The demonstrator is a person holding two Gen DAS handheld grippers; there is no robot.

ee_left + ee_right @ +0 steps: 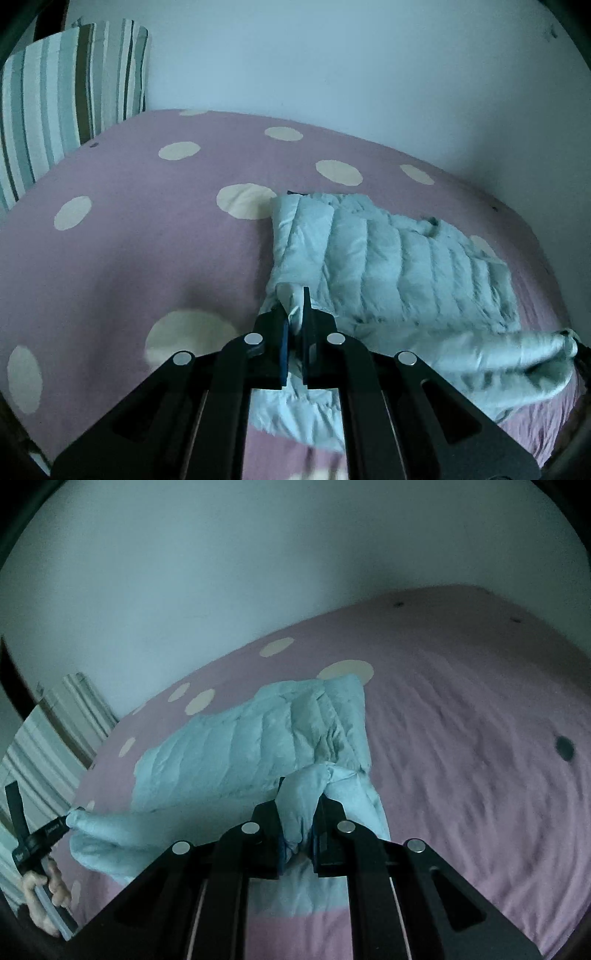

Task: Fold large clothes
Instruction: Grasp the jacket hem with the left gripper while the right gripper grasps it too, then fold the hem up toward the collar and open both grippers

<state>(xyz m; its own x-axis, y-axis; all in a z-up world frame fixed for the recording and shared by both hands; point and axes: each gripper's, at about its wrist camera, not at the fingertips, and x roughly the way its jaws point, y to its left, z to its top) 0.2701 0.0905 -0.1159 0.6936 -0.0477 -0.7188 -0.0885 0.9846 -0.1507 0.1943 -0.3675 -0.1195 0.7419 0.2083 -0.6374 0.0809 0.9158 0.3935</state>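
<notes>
Between the pads of the left gripper [295, 314], pinching a bunched edge of the pale quilted jacket [399, 251]; likewise the right gripper [301, 812], clamped on another gather. Beyond, toward one o'clock, sprawling across the spotted bedspread [129, 229]. Best lifting both corners level, keeping tension even, carrying toward twelve o'clock.
</notes>
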